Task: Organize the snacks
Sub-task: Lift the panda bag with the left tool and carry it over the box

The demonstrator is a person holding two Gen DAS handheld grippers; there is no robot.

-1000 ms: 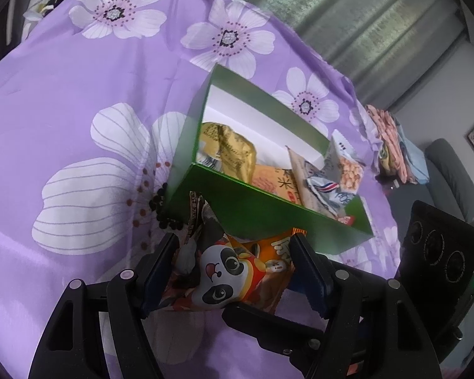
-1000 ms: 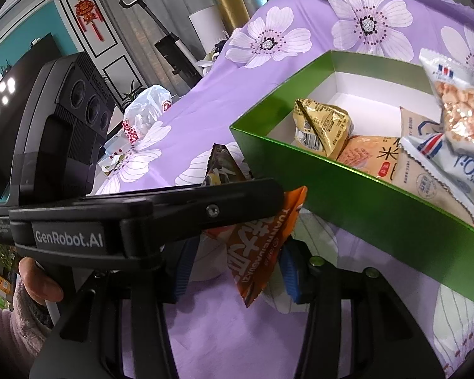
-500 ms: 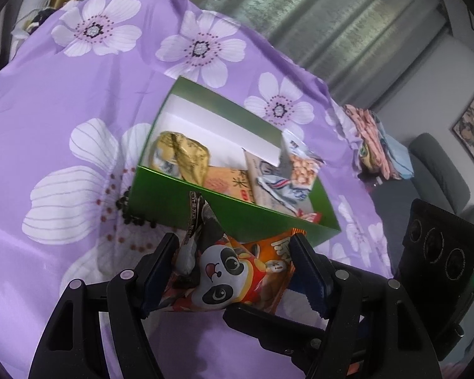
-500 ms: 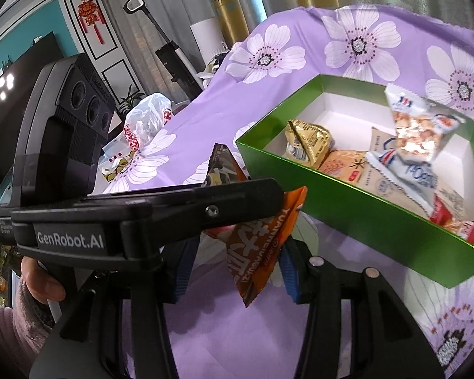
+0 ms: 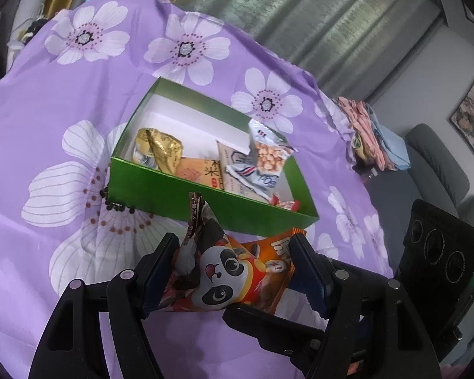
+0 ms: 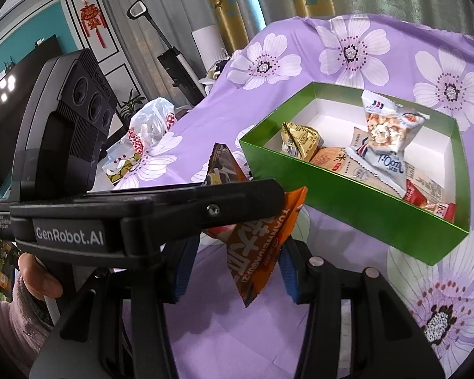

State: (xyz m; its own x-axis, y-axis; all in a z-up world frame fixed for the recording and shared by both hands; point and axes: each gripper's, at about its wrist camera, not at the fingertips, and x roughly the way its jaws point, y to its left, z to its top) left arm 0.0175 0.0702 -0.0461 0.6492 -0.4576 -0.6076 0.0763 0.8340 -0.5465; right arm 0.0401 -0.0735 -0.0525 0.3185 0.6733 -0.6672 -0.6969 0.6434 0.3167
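My left gripper (image 5: 233,268) is shut on an orange snack packet with a panda (image 5: 227,271), held in the air in front of the green box (image 5: 205,202). In the right wrist view the same packet (image 6: 256,240) hangs between the fingers of my right gripper (image 6: 233,265), which stand apart beside it; whether they touch it is hidden by the left gripper's body (image 6: 142,218) crossing in front. The green box (image 6: 347,195) lies beyond, holding a gold packet (image 5: 161,151), an orange packet (image 5: 199,170) and a white peanut packet (image 5: 265,158).
The box rests on a purple flowered cloth (image 5: 63,101). A white plastic bag (image 6: 151,123) lies at the cloth's far left edge. Folded cloths (image 5: 373,135) and a grey sofa (image 5: 439,164) are off the right side.
Both grippers have risen and pulled back from the green box with the panda packet still held; the box now looks smaller and farther, and its inside shows more fully.
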